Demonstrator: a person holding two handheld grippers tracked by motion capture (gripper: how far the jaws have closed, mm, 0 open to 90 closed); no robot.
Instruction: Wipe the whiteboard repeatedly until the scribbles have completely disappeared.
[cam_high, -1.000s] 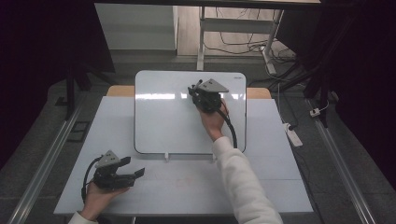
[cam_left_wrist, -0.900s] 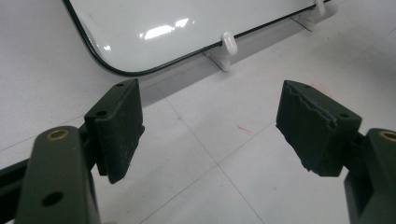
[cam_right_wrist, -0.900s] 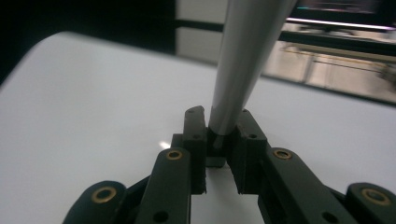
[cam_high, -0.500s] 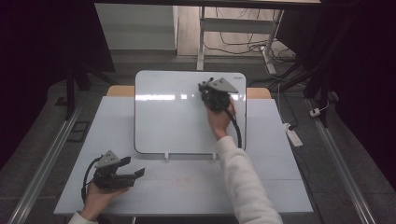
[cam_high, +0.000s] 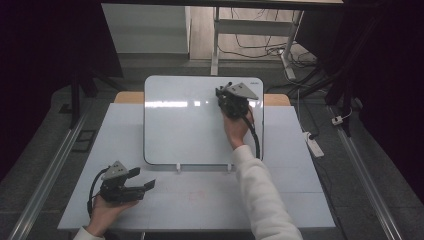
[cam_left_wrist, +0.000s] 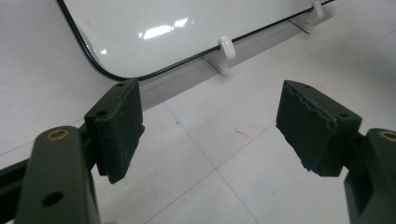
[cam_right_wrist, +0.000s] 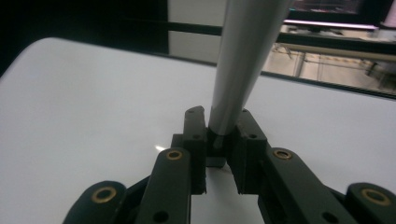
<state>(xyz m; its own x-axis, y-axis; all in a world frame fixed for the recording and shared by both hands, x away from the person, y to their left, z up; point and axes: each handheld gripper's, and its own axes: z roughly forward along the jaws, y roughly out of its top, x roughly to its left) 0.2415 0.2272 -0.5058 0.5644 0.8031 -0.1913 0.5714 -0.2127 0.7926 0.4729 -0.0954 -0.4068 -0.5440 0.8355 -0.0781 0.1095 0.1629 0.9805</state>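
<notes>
Whiteboard (cam_high: 190, 125) stands tilted on clips at the table's (cam_high: 300, 200) 12 o'clock side. Right gripper (cam_high: 231, 100), over the board's 2 o'clock corner, has its jaws clamped on a grey marker (cam_right_wrist: 243, 60) whose barrel rises between them. Left gripper (cam_high: 142, 182) rests at 7 o'clock, jaws wide with nothing between them.

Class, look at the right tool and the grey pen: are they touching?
Touching. The right gripper view shows the right tool with its jaws clamped on the grey pen, one on either side of its lower end.
</notes>
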